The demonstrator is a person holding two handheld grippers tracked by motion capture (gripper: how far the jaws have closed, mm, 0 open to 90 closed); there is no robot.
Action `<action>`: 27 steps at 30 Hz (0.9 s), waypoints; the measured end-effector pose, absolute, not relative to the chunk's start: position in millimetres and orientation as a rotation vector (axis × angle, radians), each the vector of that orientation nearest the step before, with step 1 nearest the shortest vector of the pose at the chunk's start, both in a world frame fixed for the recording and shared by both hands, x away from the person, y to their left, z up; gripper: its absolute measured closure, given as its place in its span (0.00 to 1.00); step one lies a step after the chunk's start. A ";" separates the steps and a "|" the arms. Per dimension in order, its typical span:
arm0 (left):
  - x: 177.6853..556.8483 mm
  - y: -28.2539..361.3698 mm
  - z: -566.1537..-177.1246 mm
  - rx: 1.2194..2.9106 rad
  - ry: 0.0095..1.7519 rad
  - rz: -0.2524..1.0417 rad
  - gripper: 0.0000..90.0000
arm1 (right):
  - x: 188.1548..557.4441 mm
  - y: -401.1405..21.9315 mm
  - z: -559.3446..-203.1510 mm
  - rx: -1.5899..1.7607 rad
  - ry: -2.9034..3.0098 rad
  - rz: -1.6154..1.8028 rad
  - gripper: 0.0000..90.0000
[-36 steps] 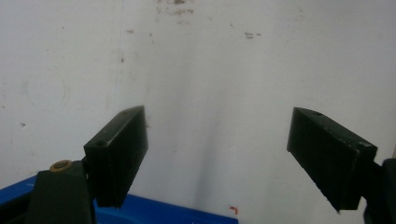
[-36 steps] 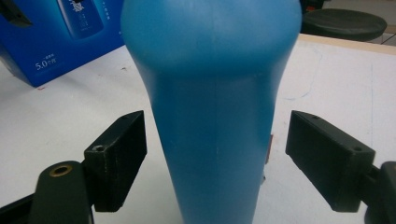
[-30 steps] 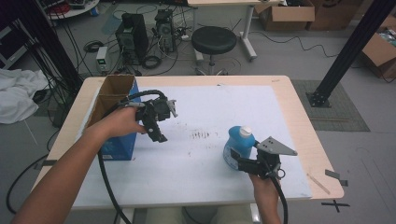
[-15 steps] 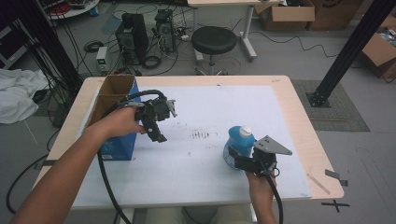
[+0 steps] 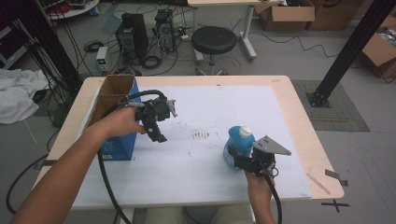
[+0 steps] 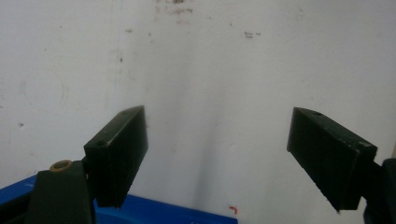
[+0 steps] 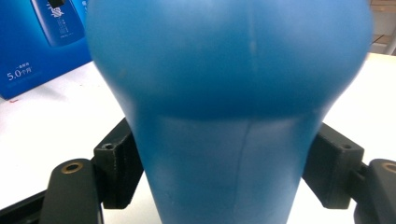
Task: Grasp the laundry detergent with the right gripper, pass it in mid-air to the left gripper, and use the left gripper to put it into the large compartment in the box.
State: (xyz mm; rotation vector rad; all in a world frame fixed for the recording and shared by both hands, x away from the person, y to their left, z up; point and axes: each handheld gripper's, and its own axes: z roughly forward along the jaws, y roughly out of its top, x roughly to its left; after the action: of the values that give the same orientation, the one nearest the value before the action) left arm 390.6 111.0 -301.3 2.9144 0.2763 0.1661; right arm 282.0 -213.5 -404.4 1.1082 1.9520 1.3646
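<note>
Right gripper (image 5: 236, 157) clamping blue bottle (image 5: 239, 145); left gripper (image 5: 158, 133) idle.
High view: bottle standing on counter (image 5: 196, 186) at 5 o'clock; left gripper hovering at 9 o'clock beside box (image 5: 116, 144). Left gripper view: fingers (image 6: 119, 154) spread, nothing between. Right gripper view: fingers (image 7: 119, 161) having just closed, pinching the bottle's lower body.

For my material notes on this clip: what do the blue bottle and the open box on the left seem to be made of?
The blue bottle looks like moulded plastic with a smooth, slightly matte skin; a faint seam runs down its middle and the light on it is soft. Its cap is white, probably plastic too. The box looks like cardboard: raw brown inside its open flaps, with a printed, fairly glossy blue outer face.
</note>
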 end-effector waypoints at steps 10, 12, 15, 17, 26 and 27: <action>391.2 112.1 -301.5 2.912 0.278 0.162 0.23 | 282.0 -213.5 -404.1 1.106 1.946 1.371 0.31; 391.2 112.1 -301.2 2.914 0.279 0.163 0.23 | 281.9 -214.0 -403.9 1.107 1.944 1.372 0.31; 391.0 111.9 -301.1 2.915 0.277 0.164 0.23 | 281.8 -213.9 -403.7 1.106 1.942 1.371 0.31; 391.1 111.9 -301.0 2.918 0.271 0.165 0.23 | 281.7 -213.7 -403.5 1.105 1.943 1.370 0.32; 390.7 111.8 -300.7 2.917 0.271 0.168 0.23 | 280.9 -213.9 -402.7 1.094 1.938 1.379 0.37; 390.7 111.8 -300.7 2.917 0.271 0.168 0.23 | 280.9 -213.9 -402.7 1.094 1.938 1.379 0.37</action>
State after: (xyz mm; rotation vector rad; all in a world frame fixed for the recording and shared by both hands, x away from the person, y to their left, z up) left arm 390.7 111.8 -300.7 2.9172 0.2710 0.1684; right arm 280.9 -213.9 -402.7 1.0943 1.9379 1.3790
